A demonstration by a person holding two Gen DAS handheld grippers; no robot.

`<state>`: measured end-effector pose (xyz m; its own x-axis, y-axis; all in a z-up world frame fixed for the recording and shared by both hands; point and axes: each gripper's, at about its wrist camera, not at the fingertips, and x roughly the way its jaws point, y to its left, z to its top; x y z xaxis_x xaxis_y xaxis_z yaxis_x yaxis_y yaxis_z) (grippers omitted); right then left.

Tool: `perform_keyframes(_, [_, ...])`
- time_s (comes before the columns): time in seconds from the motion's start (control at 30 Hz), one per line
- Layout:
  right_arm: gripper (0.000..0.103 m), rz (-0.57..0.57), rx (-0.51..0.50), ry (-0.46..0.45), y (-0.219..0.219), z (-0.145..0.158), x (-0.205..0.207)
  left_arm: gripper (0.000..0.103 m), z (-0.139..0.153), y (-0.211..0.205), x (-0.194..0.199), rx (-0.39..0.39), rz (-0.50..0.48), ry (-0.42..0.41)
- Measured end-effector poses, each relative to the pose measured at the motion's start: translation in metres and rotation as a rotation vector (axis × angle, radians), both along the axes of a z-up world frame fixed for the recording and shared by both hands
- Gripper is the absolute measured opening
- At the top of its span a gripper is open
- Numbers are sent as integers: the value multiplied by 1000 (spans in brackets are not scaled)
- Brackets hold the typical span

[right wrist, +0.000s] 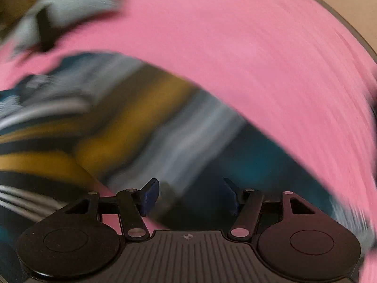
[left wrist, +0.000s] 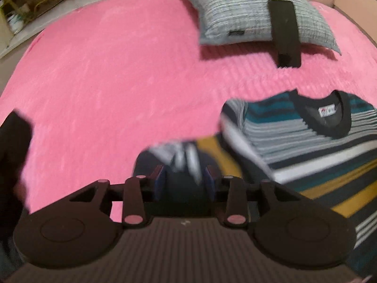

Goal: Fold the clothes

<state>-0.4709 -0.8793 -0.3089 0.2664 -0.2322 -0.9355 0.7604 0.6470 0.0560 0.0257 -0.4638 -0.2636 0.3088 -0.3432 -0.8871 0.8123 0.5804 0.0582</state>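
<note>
A striped shirt (left wrist: 306, 146) in teal, grey, white, navy and mustard lies on the pink blanket (left wrist: 106, 82), with its collar and label facing up at the right. One sleeve (left wrist: 179, 153) is folded inward, and its blurred striped cuff sits between the blue pads (left wrist: 160, 184) of my left gripper (left wrist: 185, 179). The jaws stand apart and do not press on the cuff. The right wrist view is heavily smeared. There my right gripper (right wrist: 190, 197) is open wide above the shirt (right wrist: 132, 118), with nothing held between its pads (right wrist: 150, 195).
A grey striped pillow (left wrist: 235, 14) lies at the far side of the blanket with a black flat object (left wrist: 284, 30) leaning across it. A dark shape (left wrist: 14, 153) fills the left edge. The blanket (right wrist: 259, 59) spreads wide to the right of the shirt.
</note>
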Motion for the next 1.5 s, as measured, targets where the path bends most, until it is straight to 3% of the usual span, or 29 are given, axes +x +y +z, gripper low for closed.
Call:
perform_keyframes(0.13, [61,-376,-18,11,-11,-1,-110,32,4,32,-16,66,24,3])
perform_keyframes(0.2, [61,-476,-29,11,-15,-1,-149,34,6,40,-26,90,18,1])
perform_keyframes(0.37, [61,-483,-20,-37,-24,-7,-185,38,13,43,-57,103,10,-2])
perform_keyframes(0.5, [61,-638,-78,9,-29,-3,-201,40,18,40,-81,115,-9,-1])
perform_keyframes(0.57, [61,-647,-87,1,-23,6,-199,41,23,42,-90,120,-16,-4])
perform_keyframes(0.7, [61,-484,-121,-25,7,33,-165,45,34,58,-97,125,11,-12])
perform_keyframes(0.93, [62,-222,-62,-157,96,64,-57,53,31,117,-75,148,105,-15])
perform_keyframes(1.0, [81,-161,-52,-200,134,71,-21,53,20,129,-69,143,105,11])
perform_keyframes(1.03, [84,-130,-48,-222,154,75,-4,53,12,135,-67,138,100,29])
perform_keyframes(1.23, [85,27,-11,-245,272,77,78,52,-48,148,-50,76,45,187])
perform_keyframes(1.27, [85,25,-4,-239,288,76,88,50,-57,149,-47,70,29,217])
perform_keyframes(1.37, [85,16,7,-210,328,74,113,20,-73,154,-36,51,-24,288])
perform_keyframes(1.4, [85,13,11,-196,341,75,122,2,-69,158,-31,39,-52,307])
perform_keyframes(1.47, [85,14,22,-181,358,79,135,2,-51,175,-13,27,-82,317])
perform_keyframes(1.5, [85,23,27,-179,367,83,143,2,-37,188,-2,34,-88,280])
